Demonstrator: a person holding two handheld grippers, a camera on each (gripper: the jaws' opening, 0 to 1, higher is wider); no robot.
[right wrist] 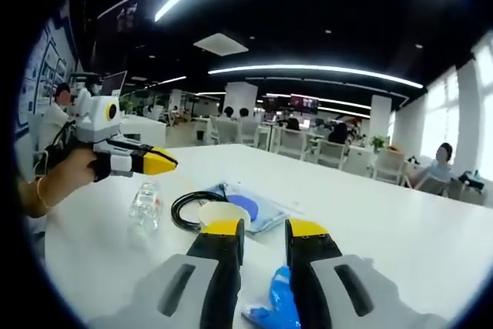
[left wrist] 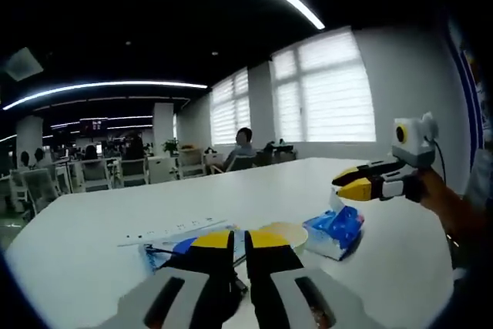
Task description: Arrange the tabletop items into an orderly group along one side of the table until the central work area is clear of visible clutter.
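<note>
Table clutter lies just beyond my left gripper (left wrist: 239, 239), whose jaws stand shut with nothing visible between them. It includes a white power strip (left wrist: 176, 230), a paper cup (left wrist: 286, 231) and a blue tissue pack (left wrist: 336, 230). My right gripper (left wrist: 348, 182) hovers above that pack, held by a hand. In the right gripper view, my right gripper (right wrist: 265, 229) is open over the tissue pack (right wrist: 276, 307). Ahead of it are the paper cup (right wrist: 222, 211), a coiled black cable (right wrist: 185, 207), a flat blue item (right wrist: 250, 207) and a clear plastic bottle (right wrist: 145, 206). The left gripper (right wrist: 166, 163) hangs above the bottle.
The white table (left wrist: 254, 182) stretches far beyond the items. Office chairs (left wrist: 92, 175) and desks stand past its far edge, with seated people (left wrist: 243, 148) by the windows. A person's arm (right wrist: 46, 182) comes in at the table's left end.
</note>
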